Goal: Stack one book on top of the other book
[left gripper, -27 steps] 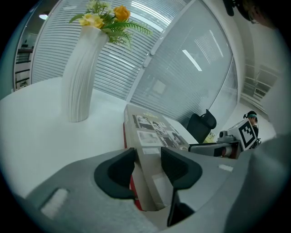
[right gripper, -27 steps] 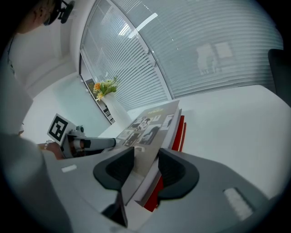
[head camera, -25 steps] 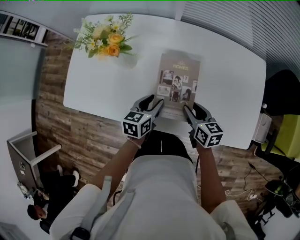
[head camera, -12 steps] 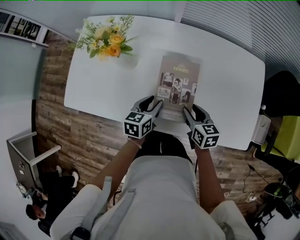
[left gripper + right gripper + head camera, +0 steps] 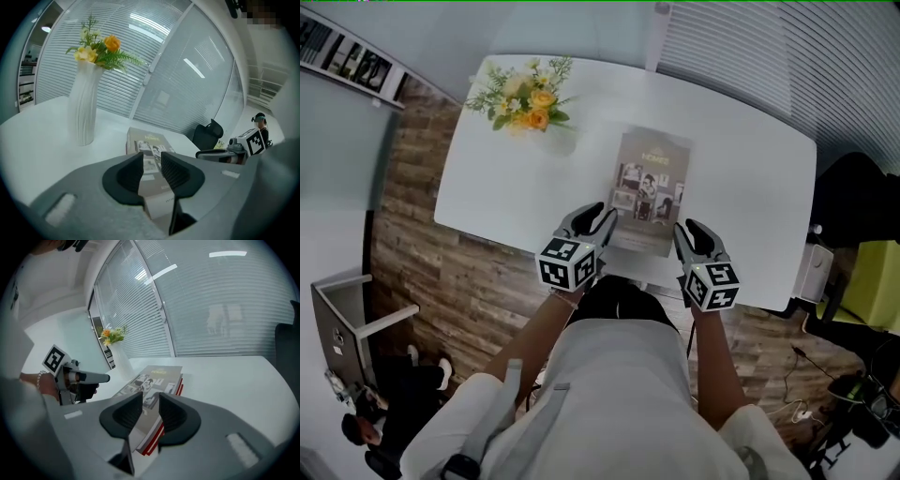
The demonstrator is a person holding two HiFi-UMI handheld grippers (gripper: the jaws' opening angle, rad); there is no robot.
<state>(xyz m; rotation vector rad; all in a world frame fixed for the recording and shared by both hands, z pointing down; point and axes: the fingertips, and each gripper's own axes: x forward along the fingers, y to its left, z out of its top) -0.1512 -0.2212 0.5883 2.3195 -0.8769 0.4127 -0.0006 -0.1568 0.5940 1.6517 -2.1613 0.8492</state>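
Flowers [image 5: 525, 94], yellow and orange with green sprigs, upright in a white ribbed vase [image 5: 86, 110] at the far left corner of the white counter [image 5: 487, 187]. Well apart from everything else on it.

Next rightward, left claw [image 5: 600, 218], held over the counter's near edge, just beside the near left corner of the books. Jaws just now drawn closer, a narrow gap left between the ribbed pads. Nothing pinched there, only the book cover showing beyond through the gap. Marker cube behind, then the forearm.

Centre: two books, stacked, lying flat on the counter toward its near edge. Top book [image 5: 652, 183] grey-brown, with a title line and small black-and-white photographs on the cover, long side running away from the person. Lower book [image 5: 180, 382] almost wholly covered, its red edge peeking out along the right side in the right gripper view. Stack roughly squared up.

Then right claw [image 5: 692, 230], mirroring the other, just beside the stack's near right corner and over the same near edge. Jaws likewise just brought nearer together, narrow gap, empty. Books seen past the pads, not between them.

Far right, beyond the counter: black chair [image 5: 209, 134], with slatted blinds [image 5: 825, 56] behind.
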